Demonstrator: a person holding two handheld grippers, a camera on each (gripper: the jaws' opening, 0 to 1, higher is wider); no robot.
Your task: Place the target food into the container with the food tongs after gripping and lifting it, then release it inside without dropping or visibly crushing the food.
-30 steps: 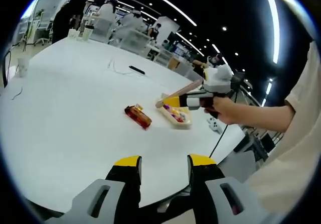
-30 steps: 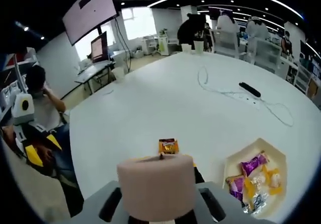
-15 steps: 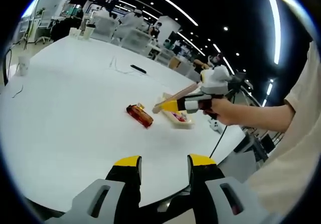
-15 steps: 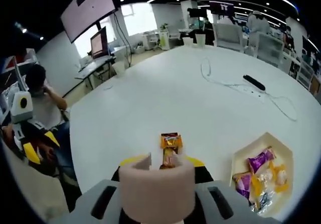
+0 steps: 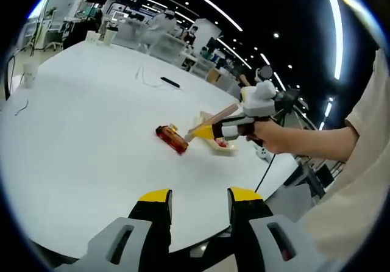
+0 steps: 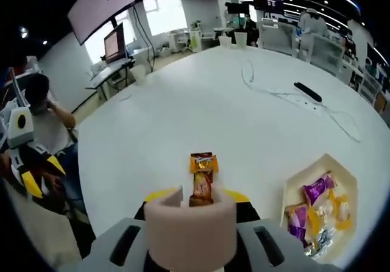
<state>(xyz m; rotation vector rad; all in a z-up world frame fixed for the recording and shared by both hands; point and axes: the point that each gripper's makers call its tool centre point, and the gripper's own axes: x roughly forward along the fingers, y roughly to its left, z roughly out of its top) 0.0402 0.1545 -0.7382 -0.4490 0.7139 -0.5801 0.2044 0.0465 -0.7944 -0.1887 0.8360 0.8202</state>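
One desk (image 6: 183, 113). One snack packet (image 6: 202, 169) lies loose on it, and one tray (image 6: 347, 186) holds several wrapped sweets (image 6: 318, 188), their exact number too crowded to tell. One pair of tongs (image 5: 210, 120). One black remote (image 6: 308, 91) and one white cable (image 6: 274, 98). Two cups (image 6: 233, 39) stand at the far edge, one more cup (image 6: 138, 74) at the left edge. Two hand-held grippers: left (image 5: 200, 197), right (image 5: 234, 124).

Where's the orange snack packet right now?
In the right gripper view the orange snack packet lies on the white table, just ahead of the tongs, left of the tray of wrapped candies.
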